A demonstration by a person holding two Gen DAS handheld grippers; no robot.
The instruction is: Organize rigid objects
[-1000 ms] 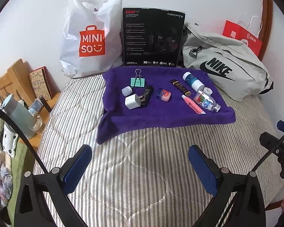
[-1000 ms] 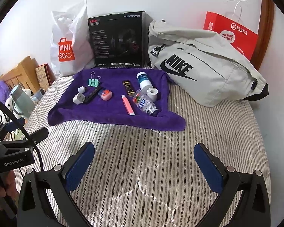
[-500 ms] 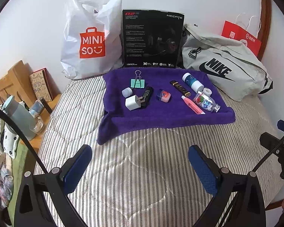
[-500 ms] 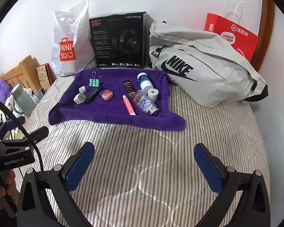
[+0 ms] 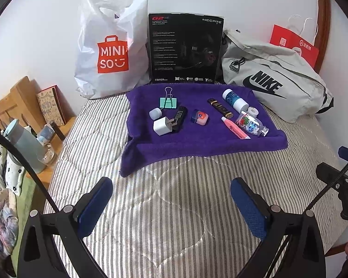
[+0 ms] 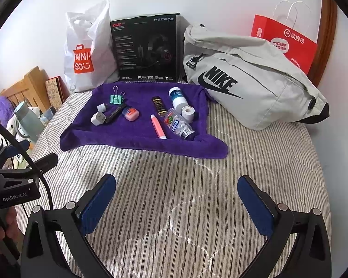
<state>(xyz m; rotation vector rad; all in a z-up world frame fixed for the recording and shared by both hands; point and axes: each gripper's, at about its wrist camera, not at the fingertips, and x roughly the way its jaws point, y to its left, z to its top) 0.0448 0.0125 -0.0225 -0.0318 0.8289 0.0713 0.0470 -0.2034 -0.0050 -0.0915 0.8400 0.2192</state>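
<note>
A purple towel [image 5: 197, 143] [image 6: 132, 139] lies on the striped bed and carries several small items: a green binder clip [image 5: 168, 102] [image 6: 116, 99], a white charger plug [image 5: 162, 126] [image 6: 98, 118], a black stick [image 5: 179, 118], a small pink-and-blue tin [image 5: 199, 117] [image 6: 130, 114], a dark gold-trimmed tube [image 5: 220, 108] [image 6: 159, 106], a pink tube [image 5: 235, 127] [image 6: 158, 126], a clear mint bottle [image 5: 251, 125] [image 6: 179, 125], a white-and-blue bottle [image 5: 234, 99] [image 6: 177, 97] and a tape roll [image 6: 188, 113]. My left gripper [image 5: 171, 206] and right gripper [image 6: 176, 205] both hang open over the bare quilt, short of the towel.
Against the wall stand a white MINISO bag [image 5: 109, 53], a black headset box [image 5: 185, 51], a grey Nike bag [image 6: 250, 81] and a red paper bag [image 6: 287, 41]. A wooden headboard with a bottle [image 5: 23, 143] and clutter sits on the left.
Both views have shifted slightly; the towel and its items sit a touch lower and nearer. Nothing on the towel has moved, and both grippers remain open.
</note>
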